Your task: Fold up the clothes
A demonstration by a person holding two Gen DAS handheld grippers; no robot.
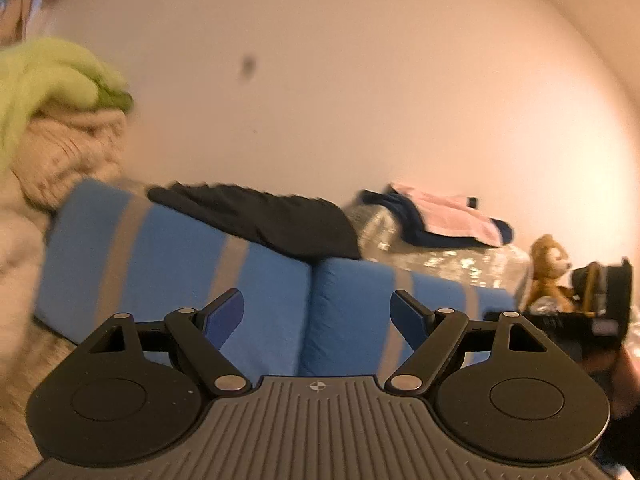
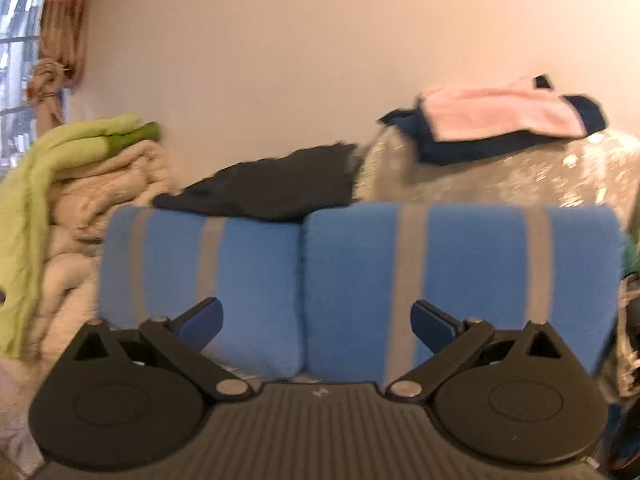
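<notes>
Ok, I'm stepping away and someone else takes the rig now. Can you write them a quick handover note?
Left gripper: open, empty, facing the blue cushions.
Right gripper: open, empty, facing the same cushions.
Black garment lies loose on top of the cushions. Pink towel sits on a navy garment to its right, apparently folded.
Left side: green blanket on a beige pile.
Nothing is held; the black garment looks unfolded, probably next.

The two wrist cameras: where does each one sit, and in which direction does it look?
Left wrist: sits behind the open left gripper, facing the blue striped cushions and wall; the toy bear is at right.
Right wrist: sits behind the open right gripper, squarely facing the same cushions.
Shared: black garment, pink and navy cloth, green blanket.
</notes>
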